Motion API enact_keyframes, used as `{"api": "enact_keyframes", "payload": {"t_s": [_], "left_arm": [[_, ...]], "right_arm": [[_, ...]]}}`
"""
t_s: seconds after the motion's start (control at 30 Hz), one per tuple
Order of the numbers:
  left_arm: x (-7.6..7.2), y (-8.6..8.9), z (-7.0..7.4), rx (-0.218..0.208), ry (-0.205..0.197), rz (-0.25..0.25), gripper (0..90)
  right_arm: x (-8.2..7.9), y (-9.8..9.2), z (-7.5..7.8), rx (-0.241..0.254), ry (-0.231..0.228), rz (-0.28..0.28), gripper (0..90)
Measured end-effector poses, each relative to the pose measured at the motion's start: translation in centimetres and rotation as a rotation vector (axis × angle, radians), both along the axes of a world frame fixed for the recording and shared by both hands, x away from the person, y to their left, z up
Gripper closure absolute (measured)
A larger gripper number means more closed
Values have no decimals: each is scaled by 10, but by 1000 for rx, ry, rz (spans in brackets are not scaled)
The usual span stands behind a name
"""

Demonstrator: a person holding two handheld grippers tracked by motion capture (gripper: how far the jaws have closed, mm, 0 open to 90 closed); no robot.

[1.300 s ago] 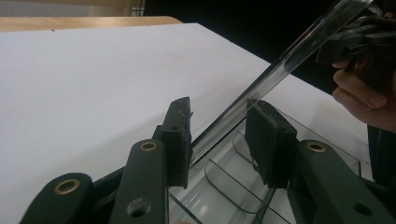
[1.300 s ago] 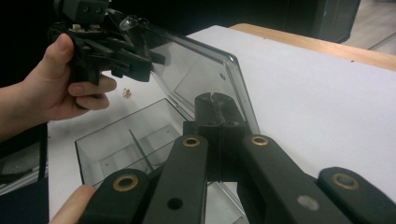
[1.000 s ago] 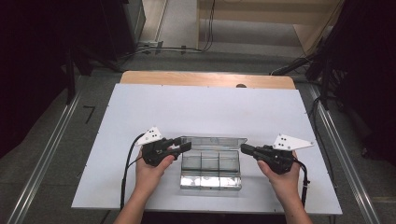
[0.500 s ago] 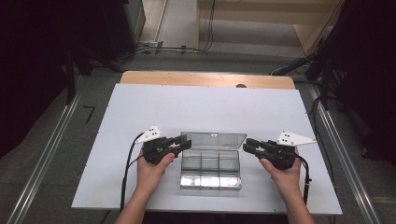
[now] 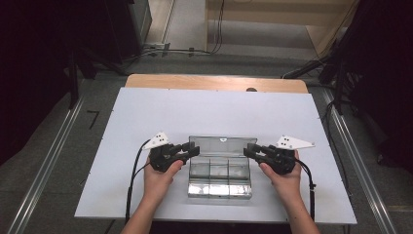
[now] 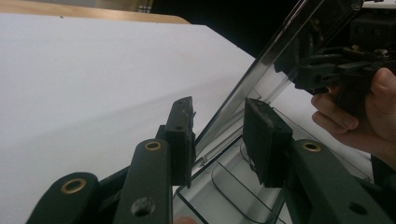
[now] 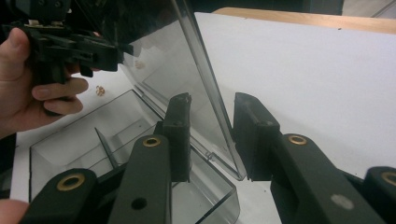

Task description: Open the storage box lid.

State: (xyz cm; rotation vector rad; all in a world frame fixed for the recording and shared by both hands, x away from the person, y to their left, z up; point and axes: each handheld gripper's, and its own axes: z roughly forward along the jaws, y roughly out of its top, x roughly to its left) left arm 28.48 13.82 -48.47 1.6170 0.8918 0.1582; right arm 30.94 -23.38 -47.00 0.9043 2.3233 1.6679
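A clear plastic compartment box (image 5: 220, 190) lies near the table's front edge, its lid (image 5: 220, 143) raised and leaning back. My left gripper (image 5: 195, 148) is at the lid's left end. In the left gripper view the lid's edge (image 6: 261, 65) runs between the two pads (image 6: 183, 133) with a gap, so the left gripper (image 6: 219, 130) is open. My right gripper (image 5: 247, 148) is at the lid's right end. Its jaws have just been opening, and the lid (image 7: 196, 74) stands between them untouched, with the right gripper (image 7: 212, 130) open. The box's compartments (image 7: 93, 140) look empty.
The white table top (image 5: 219, 112) stretches bare behind and to both sides of the box. A wooden strip (image 5: 214, 83) runs along its far edge. Cables trail from both grippers off the front edge.
My right gripper has shifted a little left, toward the lid's right end. The left gripper and the lid have stayed where they were.
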Motion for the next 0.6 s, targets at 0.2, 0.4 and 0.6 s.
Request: {"api": "enact_keyframes", "payload": {"t_s": [0.2, 0.4, 0.6], "left_arm": [[-1, -1, -4, 15, 2, 21, 646], [-1, -4, -5, 23, 5, 47, 661], [0, -5, -6, 23, 10, 65, 676]], "right_arm": [[1, 0, -3, 17, 7, -9, 670], [2, 0, -7, 34, 13, -31, 683], [4, 1, -9, 47, 19, -42, 695]]}}
